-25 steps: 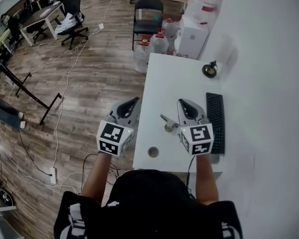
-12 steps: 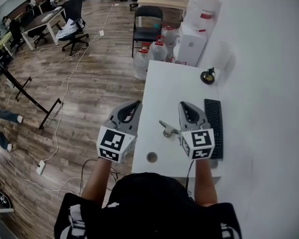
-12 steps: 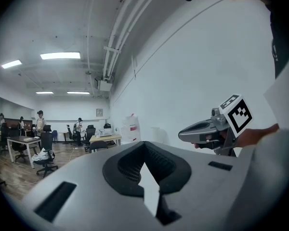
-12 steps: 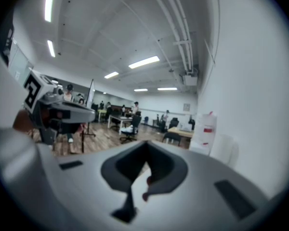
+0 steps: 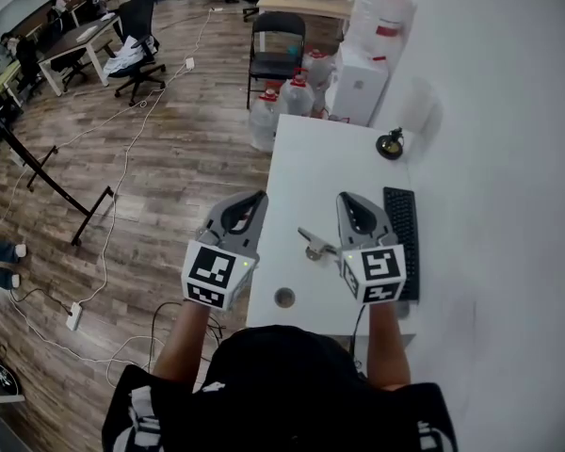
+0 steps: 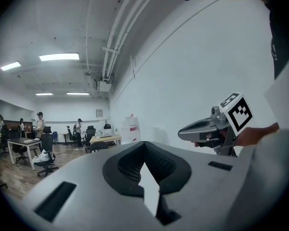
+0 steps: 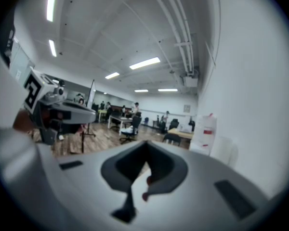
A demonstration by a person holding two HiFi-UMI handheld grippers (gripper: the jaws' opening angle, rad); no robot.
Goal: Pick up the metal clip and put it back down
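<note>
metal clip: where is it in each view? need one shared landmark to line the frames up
Head view: metal clip lies on the white table, just left of the right gripper.
Left gripper view: not in it.
Right gripper view: not in it.
Shared landmark: white red-banded package beyond the table, in all three.

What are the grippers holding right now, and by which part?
Nothing. The left gripper and the right gripper are both shut and empty; the metal clip lies on the white table between them.
</note>
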